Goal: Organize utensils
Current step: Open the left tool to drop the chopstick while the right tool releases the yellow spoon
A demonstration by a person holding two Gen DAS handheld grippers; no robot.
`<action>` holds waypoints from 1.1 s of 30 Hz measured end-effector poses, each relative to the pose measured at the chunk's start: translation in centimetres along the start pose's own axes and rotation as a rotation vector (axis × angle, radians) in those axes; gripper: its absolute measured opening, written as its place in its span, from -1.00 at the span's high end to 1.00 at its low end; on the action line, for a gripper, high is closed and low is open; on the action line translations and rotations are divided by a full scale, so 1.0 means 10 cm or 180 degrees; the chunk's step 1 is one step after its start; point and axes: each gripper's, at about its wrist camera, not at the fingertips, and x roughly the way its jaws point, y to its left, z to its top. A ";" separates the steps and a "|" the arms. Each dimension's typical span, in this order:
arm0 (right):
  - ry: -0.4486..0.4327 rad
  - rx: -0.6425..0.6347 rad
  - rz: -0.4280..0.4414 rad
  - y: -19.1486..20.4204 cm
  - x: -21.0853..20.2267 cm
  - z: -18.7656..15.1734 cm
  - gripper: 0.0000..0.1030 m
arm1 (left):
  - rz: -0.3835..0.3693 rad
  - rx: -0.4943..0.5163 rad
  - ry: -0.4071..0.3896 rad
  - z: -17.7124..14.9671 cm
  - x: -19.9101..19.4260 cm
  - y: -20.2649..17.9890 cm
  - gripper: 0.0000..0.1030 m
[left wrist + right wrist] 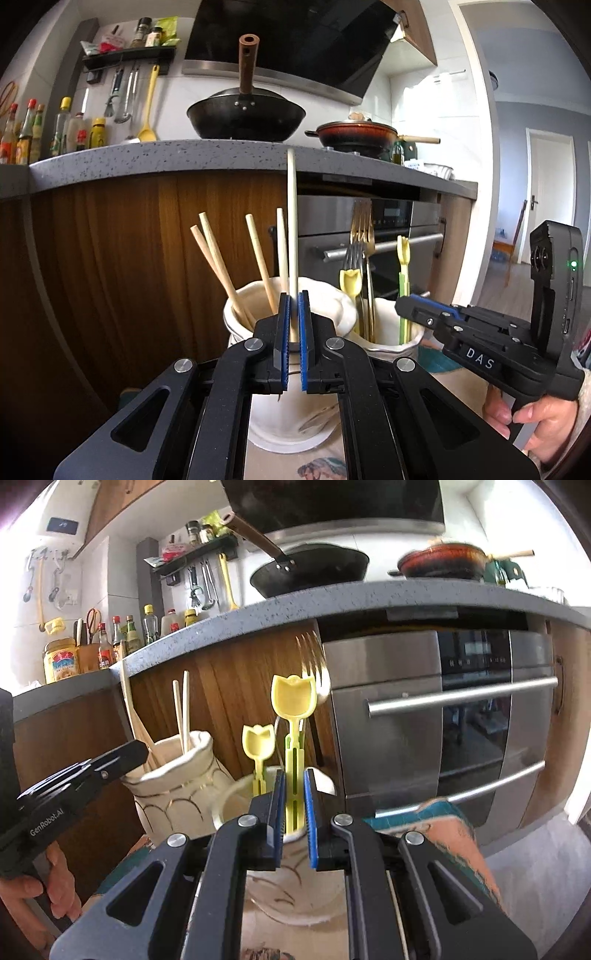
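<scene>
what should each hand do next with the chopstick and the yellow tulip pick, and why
Probably lower both a little further, then open. The left gripper pinches a chopstick upright over the cream jar that already holds chopsticks. The right gripper clamps the yellow pick over the second jar, beside a matching pick. Each seems lined up with its jar.

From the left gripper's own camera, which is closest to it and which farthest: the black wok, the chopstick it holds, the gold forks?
1. Chopstick: pinched between the left gripper fingers, standing upright over the white holder.
2. Gold forks: just beyond, to the right, in the second holder.
3. Black wok: farthest, up on the counter.
</scene>
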 end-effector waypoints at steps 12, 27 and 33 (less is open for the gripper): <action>-0.0057 -0.0007 -0.0021 -0.05 -0.07 0.00 0.59 | -0.0009 0.0013 0.0015 0.04 -0.06 -0.05 0.45; 0.0180 -0.0191 -0.0150 -0.04 -0.48 -0.25 0.25 | 0.0185 0.0016 0.0261 -0.32 -0.52 -0.08 -0.08; 0.0206 -0.0385 -0.0282 -0.03 -0.65 -0.34 -0.21 | 0.0302 -0.0006 0.0320 -0.51 -0.66 -0.09 -0.43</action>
